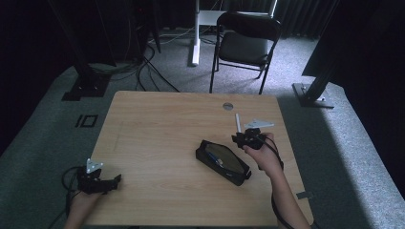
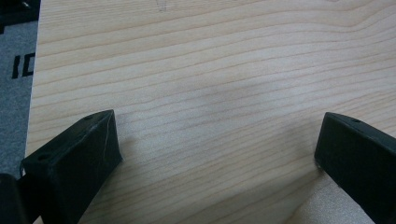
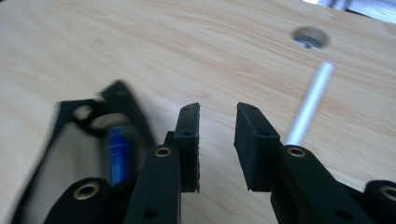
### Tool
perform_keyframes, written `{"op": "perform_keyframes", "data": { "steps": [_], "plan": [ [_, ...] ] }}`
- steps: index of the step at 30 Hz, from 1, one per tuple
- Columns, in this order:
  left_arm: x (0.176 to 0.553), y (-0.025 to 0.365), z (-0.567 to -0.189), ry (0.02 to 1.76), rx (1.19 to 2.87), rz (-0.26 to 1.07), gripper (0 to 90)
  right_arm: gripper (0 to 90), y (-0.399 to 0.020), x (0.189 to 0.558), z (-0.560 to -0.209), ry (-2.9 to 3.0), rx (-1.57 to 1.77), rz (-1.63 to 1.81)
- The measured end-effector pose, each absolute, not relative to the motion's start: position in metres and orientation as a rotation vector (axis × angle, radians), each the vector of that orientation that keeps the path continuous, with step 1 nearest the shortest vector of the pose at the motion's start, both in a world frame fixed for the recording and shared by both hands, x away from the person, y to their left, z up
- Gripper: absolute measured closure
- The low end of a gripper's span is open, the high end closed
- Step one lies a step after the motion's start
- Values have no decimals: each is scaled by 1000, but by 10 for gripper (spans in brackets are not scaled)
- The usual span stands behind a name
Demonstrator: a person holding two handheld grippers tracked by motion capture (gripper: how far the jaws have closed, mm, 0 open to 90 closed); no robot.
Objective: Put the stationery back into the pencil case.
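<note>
My right gripper [image 3: 217, 140] hung just past the open black fabric pencil case [image 1: 222, 161], on the side toward the round grey cable hole [image 1: 228, 106] in the wooden table [image 1: 157, 143]. Its jaws stood slightly apart, a narrow gap between them, with nothing in that gap but bare tabletop. In the right gripper view the slim white plastic pen [image 3: 310, 102] lay just beside the outer jaw, not between the pads, running from the jaw away toward the cable hole. In the high view, that pen [image 1: 237, 122] sat just beyond my right gripper [image 1: 248, 138], apart from the pencil case. Inside the pencil case [image 3: 70, 154] I could see a blue pen [image 3: 116, 151], lying lengthwise in the pale lining; in the high view it [image 1: 216, 158] showed near the middle of the case.

My left gripper [image 2: 217, 154] rested well away from the pencil case, at the near left corner of the table, jaws spread wide over bare wood, gripping nothing. In the high view the left gripper [image 1: 114, 180] pointed inward across the tabletop.
</note>
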State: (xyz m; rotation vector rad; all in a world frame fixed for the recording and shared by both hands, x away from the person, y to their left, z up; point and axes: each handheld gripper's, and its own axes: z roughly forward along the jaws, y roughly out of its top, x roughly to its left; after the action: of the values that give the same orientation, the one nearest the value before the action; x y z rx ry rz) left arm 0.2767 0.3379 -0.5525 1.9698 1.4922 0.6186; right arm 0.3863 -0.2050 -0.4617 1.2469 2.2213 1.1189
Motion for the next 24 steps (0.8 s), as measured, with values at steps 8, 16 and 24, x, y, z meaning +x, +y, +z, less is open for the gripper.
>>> {"op": "perform_keyframes", "data": {
  "steps": [8, 16, 24],
  "plan": [
    [277, 338, -552, 1492, 1970, 619, 3, 649, -219, 402, -473, 2137, 1352, 1068],
    [277, 338, -552, 1492, 1970, 619, 3, 589, -226, 417, -481, 2103, 1400, 1018],
    [277, 338, -552, 1492, 1970, 619, 3, 530, -226, 429, -488, 2071, 1406, 1019]
  ]
}}
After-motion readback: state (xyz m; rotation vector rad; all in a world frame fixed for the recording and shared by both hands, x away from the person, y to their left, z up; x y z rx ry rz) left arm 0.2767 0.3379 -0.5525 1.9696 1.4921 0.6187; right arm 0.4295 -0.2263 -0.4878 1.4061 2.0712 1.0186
